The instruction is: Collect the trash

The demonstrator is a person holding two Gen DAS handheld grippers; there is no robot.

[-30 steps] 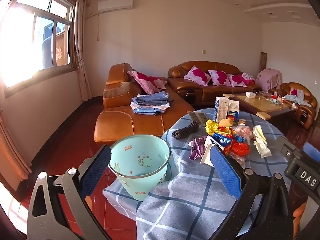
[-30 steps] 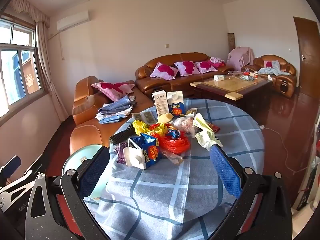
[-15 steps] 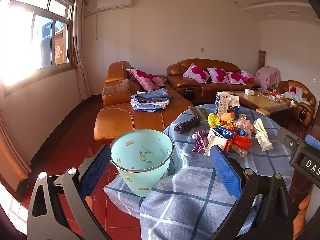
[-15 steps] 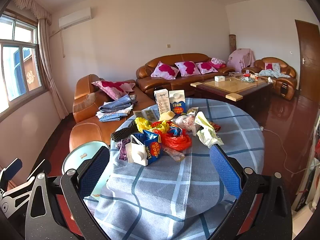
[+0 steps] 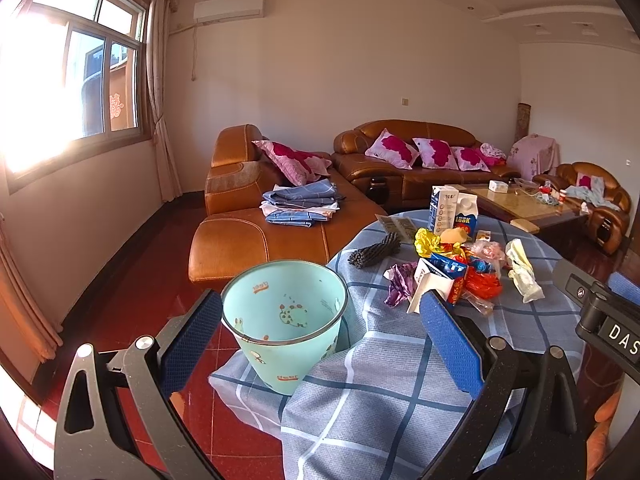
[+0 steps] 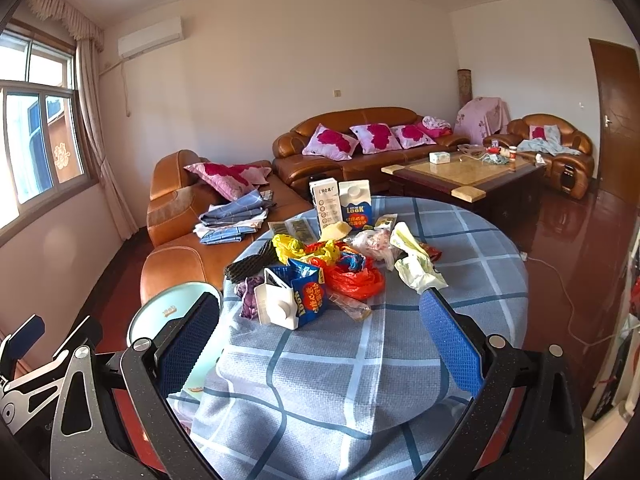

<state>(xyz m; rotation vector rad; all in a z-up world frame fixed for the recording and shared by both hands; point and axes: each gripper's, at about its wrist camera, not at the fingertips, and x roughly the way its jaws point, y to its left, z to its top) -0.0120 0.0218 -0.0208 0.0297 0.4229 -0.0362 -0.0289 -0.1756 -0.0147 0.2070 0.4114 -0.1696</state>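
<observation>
— What are you seeing at the left of your frames?

— In the left wrist view I am looking at the mint-green bin (image 5: 286,322) sitting low and left of centre, pressed against the draped edge of the checked tablecloth (image 5: 384,384). I am holding my left gripper (image 5: 320,344) with its blue pads (image 5: 191,342) spread wide, gripping nothing; the bin is showing between them, though I cannot tell whether they are around it or short of it.

— And the trash itself?

— It is lying in a heap on the table, right of centre in that view: a dark corrugated roll (image 5: 374,250), a purple wrapper (image 5: 398,286), a white carton lying on its side (image 5: 430,286), a yellow bag (image 5: 430,240), a red bag (image 5: 482,282) and a pale crumpled bag (image 5: 522,270). Two milk cartons (image 5: 454,212) are standing upright behind the heap.

— What is the right wrist view giving you?

— The bin's rim (image 6: 172,314) is peeking out at the lower left, partly behind my pad. The same heap is sitting mid-frame, with the white carton (image 6: 276,308) nearest me and the red bag (image 6: 354,278) just right of it. I am keeping nothing in my right gripper (image 6: 320,344) either; its fingers are standing well apart above the cloth, short of the pile.
</observation>
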